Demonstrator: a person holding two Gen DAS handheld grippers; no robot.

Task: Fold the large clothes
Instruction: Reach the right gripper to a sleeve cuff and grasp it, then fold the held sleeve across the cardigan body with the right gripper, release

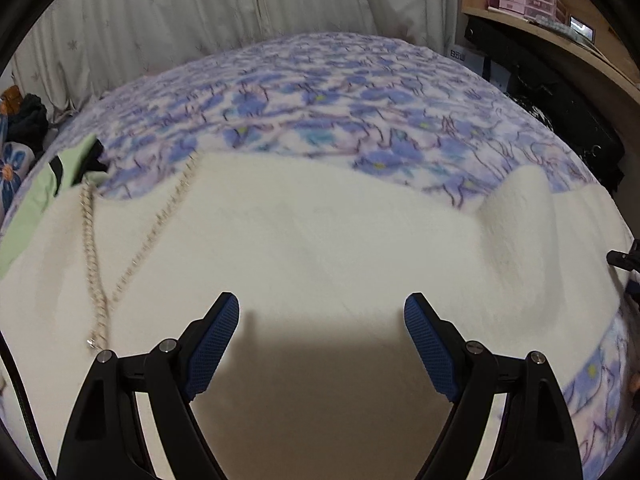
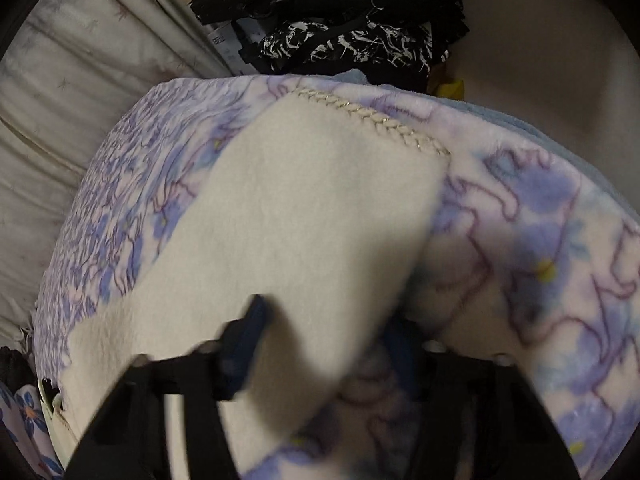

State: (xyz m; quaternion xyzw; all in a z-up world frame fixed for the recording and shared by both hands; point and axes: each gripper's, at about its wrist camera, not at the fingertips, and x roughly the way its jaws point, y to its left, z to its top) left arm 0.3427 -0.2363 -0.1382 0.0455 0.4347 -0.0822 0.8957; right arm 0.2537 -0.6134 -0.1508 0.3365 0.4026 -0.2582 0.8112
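The left tool [image 1: 322,308], blue pads spread wide, hovers low above the cream fleecy garment [image 1: 304,240], gripping nothing. The garment lies spread on the blue-and-lilac floral plush blanket [image 1: 320,92] covering the bed, its braided pale trim [image 1: 90,256] trailing at one side. The right tool [image 2: 328,332] is blurred; cream cloth runs between its fingers, likely to carry a fold over, though whether it pinches I cannot tell. Pleated cream curtains [image 1: 160,12] hang beyond.
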